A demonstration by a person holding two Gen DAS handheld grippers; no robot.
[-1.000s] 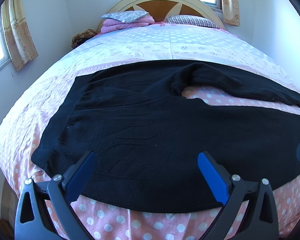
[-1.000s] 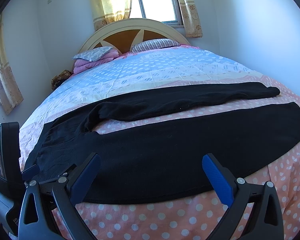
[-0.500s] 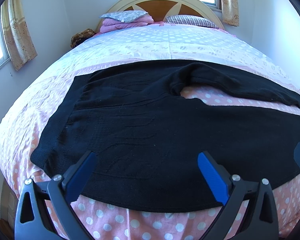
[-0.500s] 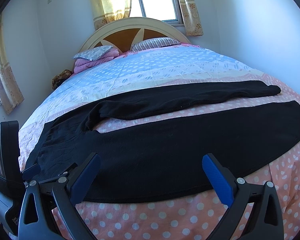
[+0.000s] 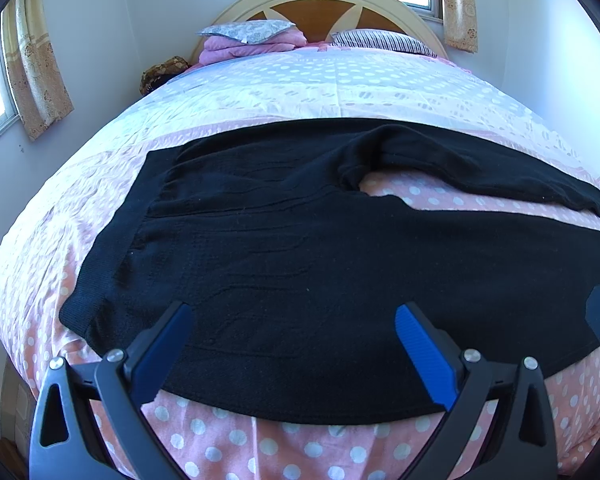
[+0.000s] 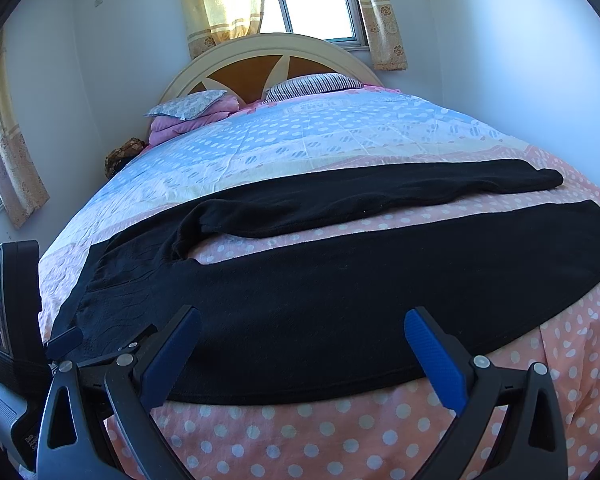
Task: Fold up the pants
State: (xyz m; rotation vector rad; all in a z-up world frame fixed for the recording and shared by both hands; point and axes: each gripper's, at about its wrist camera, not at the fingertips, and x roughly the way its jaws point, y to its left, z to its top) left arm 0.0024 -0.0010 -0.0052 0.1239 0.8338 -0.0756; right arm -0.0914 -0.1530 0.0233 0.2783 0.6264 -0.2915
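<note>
Bed (image 5: 300, 92) with polka-dot cover fills both views. Black pants (image 5: 320, 248) lie spread flat across its near part, waistband toward the left, the two legs running right and splayed apart with pink cover showing between them. Nothing is folded yet.

Left gripper (image 5: 292, 340) hovers over the seat and near hem, jaws wide apart, holding nothing. Right gripper (image 6: 300, 344) hovers over the near leg, jaws likewise wide apart and empty.

Judgement: first fold is leg over leg. Each gripper should pinch the near edge through both layers, then lift evenly so the cloth does not bunch.

Right view alone shows both leg cuffs (image 6: 548, 178); left view alone shows the whole waistband (image 5: 112, 240).
</note>
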